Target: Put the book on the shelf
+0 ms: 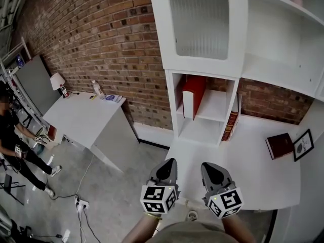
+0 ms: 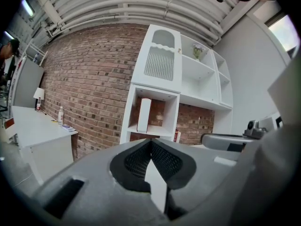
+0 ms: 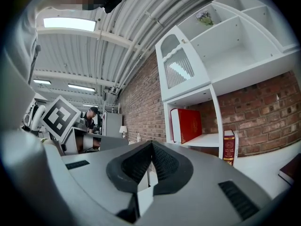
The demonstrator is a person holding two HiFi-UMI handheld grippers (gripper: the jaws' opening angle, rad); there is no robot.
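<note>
A red book (image 1: 194, 96) stands upright on the shelf (image 1: 215, 106); a darker book (image 1: 279, 145) lies flat on the worktop (image 1: 243, 172); left gripper (image 1: 170, 162) and right gripper (image 1: 207, 166) both clenched, empty

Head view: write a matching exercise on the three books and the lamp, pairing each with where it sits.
Things:
1. large red book
2. slim red book
3. dark book
4. lamp

Places:
A. flat on the desk, beside the picture frame
B. standing inside the shelf compartment
C. on the far table
D. upright on the desk, against the shelf's outer side

Pairs: 1-B, 2-D, 3-A, 4-C
</note>
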